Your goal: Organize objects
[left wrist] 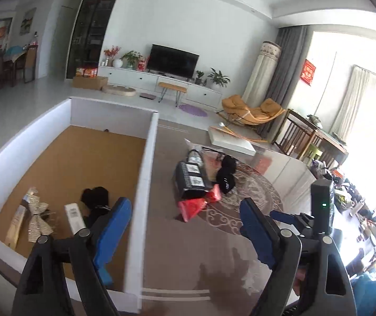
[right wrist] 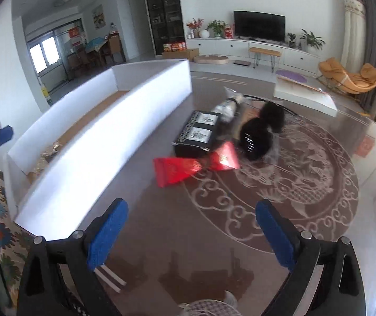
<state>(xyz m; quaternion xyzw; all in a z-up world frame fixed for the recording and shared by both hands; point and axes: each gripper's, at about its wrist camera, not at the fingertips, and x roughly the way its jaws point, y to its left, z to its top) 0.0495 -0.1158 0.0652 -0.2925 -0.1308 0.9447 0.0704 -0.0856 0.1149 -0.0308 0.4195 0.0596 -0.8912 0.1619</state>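
Partly done: a bow [left wrist: 38, 217] and black bundle [left wrist: 94, 197] lie inside the white box [left wrist: 141, 179]. Right of the box, red packets [right wrist: 177, 171] and a black package [right wrist: 197, 135] wait on the desk [right wrist: 177, 226]. Both the left hand-held gripper [left wrist: 185, 226] and the right hand-held gripper [right wrist: 191, 233] gape empty.

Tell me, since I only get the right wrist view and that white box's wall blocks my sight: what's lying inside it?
Observer: On the box floor, which is brown, lies a shiny gold bow.
Visitor: Is anything else in there?
Observer: Yes, a black bundle sits next to a small white carton.
Visitor: And what are the other hand's fingers doing?
Observer: The left fingers stand wide open with nothing between them, one on each side of the box's wall.
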